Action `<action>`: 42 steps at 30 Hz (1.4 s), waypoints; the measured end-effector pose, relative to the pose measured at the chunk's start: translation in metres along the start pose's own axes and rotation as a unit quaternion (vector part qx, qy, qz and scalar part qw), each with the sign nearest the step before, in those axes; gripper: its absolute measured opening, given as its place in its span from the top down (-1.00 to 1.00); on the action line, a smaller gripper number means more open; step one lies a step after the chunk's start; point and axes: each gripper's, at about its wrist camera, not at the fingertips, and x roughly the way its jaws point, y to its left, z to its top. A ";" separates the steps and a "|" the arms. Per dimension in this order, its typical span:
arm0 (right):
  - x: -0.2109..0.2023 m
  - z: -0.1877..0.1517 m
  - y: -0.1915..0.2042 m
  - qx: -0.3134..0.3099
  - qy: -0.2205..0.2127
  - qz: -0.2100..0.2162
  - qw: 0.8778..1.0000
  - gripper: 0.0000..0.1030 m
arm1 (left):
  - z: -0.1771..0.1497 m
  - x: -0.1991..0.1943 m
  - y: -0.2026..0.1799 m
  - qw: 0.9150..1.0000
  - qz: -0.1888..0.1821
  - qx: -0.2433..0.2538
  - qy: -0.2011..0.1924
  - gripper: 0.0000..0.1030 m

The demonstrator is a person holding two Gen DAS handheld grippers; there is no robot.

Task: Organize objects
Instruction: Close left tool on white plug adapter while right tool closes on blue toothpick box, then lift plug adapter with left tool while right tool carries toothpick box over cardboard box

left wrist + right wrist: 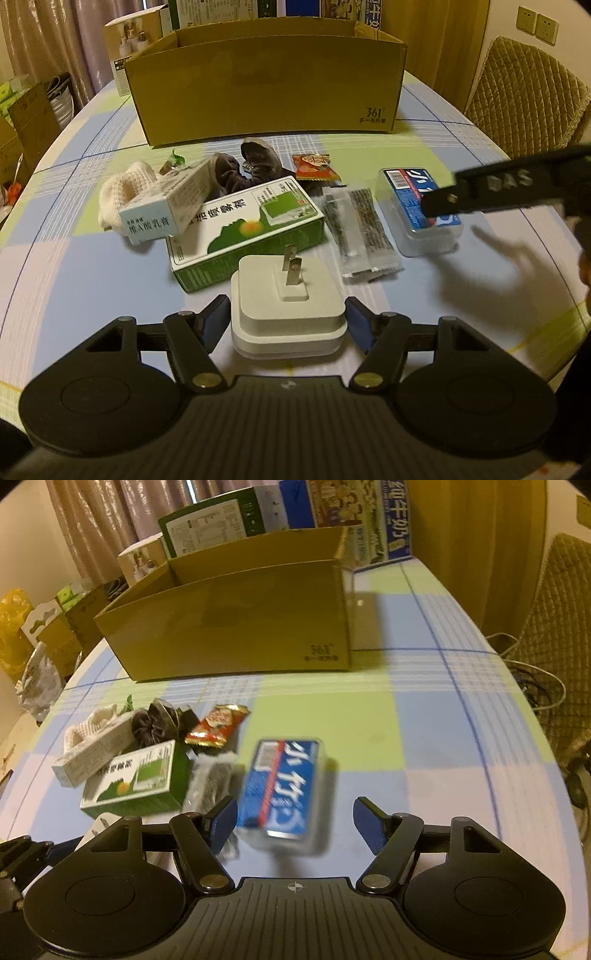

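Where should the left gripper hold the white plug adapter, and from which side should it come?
Grip the white plug adapter by its two flat side walls, low on the wide base, coming from the near side. Its prongs point up, so the top offers no good hold. The left gripper already has one finger on each side, seemingly touching the walls.

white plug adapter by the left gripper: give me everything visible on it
The white plug adapter is a rounded-square block that looks like matte plastic, stepped in two tiers, lying on the checked tablecloth with its two flat metal prongs pointing up. It sits between the blue pads of the left hand-held gripper, which flank its sides; firm contact is unclear. Its far edge lies close to the green medicine box.
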 end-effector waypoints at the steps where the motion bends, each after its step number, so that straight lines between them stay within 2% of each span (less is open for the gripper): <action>1: 0.004 0.002 0.003 -0.004 0.003 -0.001 1.000 -0.31 | 0.000 0.002 0.001 1.000 0.000 0.001 0.001 -0.23; 7: 0.027 0.007 0.013 -0.022 0.026 -0.021 0.999 -0.27 | -0.004 0.008 0.005 1.000 -0.001 0.000 0.011 -0.23; 16: 0.032 0.005 0.012 -0.046 0.030 -0.043 0.998 -0.16 | -0.001 0.015 0.008 1.000 0.006 -0.009 0.011 -0.25; 29: 0.048 0.006 0.008 -0.060 0.032 -0.046 0.997 -0.15 | -0.002 0.012 0.009 1.000 0.004 -0.003 0.007 -0.18; 31: 0.050 0.006 0.009 -0.068 0.027 -0.046 0.996 -0.09 | -0.002 0.010 0.010 1.000 0.000 -0.006 0.007 -0.18; 32: 0.050 0.007 0.010 -0.070 0.025 -0.045 0.996 -0.04 | -0.002 0.009 0.009 1.000 0.001 -0.004 0.006 -0.18; 36: 0.045 0.006 0.010 -0.069 0.025 -0.042 0.996 -0.03 | 0.000 0.002 0.008 1.000 -0.002 0.001 -0.001 -0.18; 42: 0.013 -0.003 0.013 -0.052 0.007 -0.038 0.998 -0.03 | 0.004 -0.014 0.003 1.000 -0.009 0.005 -0.014 -0.18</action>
